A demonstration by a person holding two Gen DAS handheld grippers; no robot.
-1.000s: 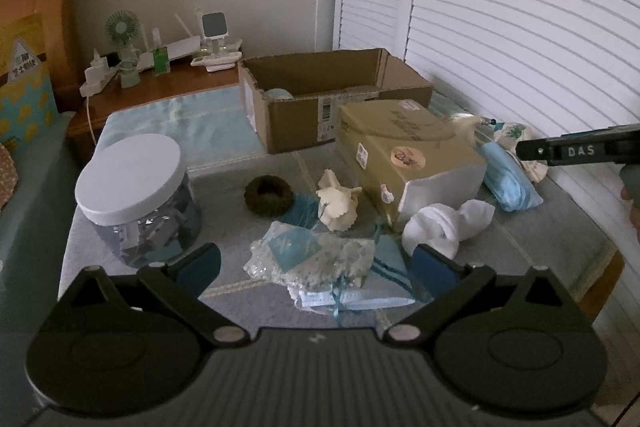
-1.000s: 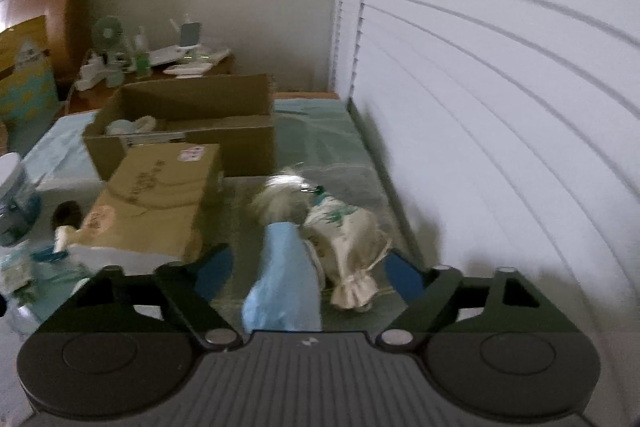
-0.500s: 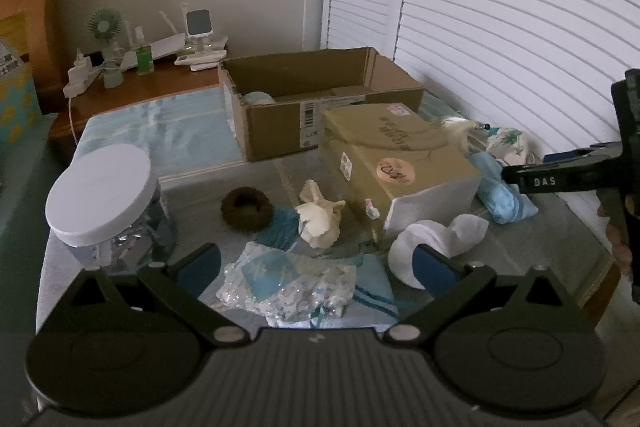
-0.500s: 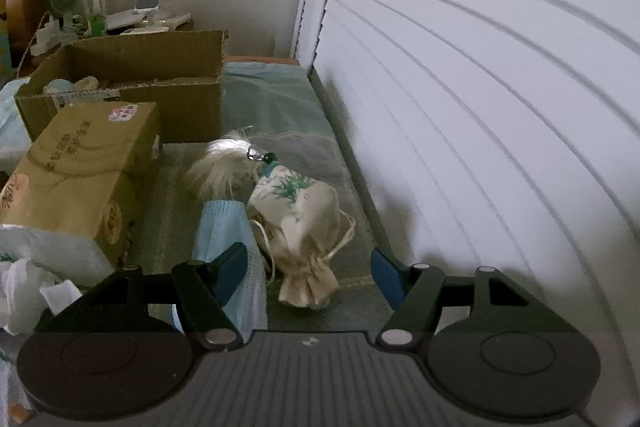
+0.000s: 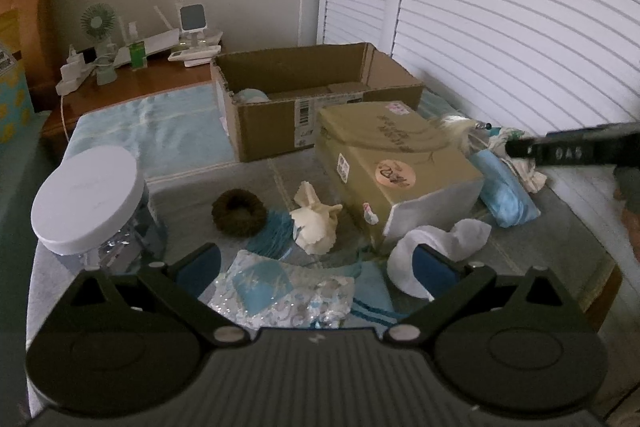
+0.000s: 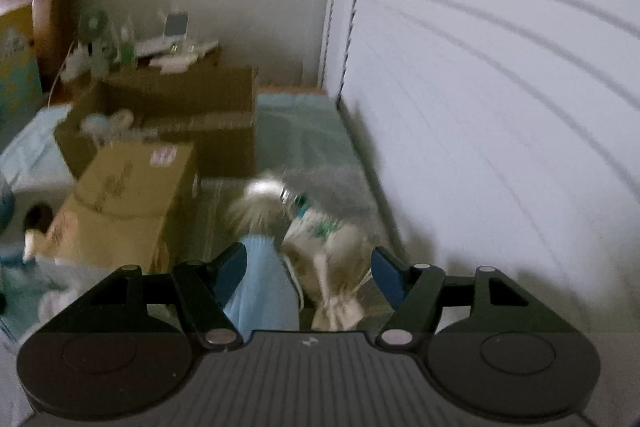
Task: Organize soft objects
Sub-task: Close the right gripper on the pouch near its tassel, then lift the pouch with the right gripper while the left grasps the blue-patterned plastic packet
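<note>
Soft items lie on the table: a cream cloth bundle [image 5: 315,221], a dark brown scrunchie [image 5: 239,213], a shiny lace pouch [image 5: 286,297], a white cloth [image 5: 436,255], a light blue pack [image 5: 505,193] and a cream drawstring bag [image 6: 326,239] with a white fluffy tuft [image 6: 256,203]. An open cardboard box [image 5: 320,107] stands behind. My left gripper [image 5: 316,269] is open above the lace pouch. My right gripper [image 6: 306,265] is open, its jaws either side of the blue pack [image 6: 260,287] and the drawstring bag; the view is blurred.
A closed tan box [image 5: 394,167] sits mid-table. A clear jar with a white lid [image 5: 90,199] stands at the left. A white shutter wall [image 6: 500,147] runs along the right. A wooden side table [image 5: 132,75] with a fan and small devices is behind.
My right gripper swung back left and moved in over the blue pack and drawstring bag. My left gripper drifted slightly; its view of the table shifted little.
</note>
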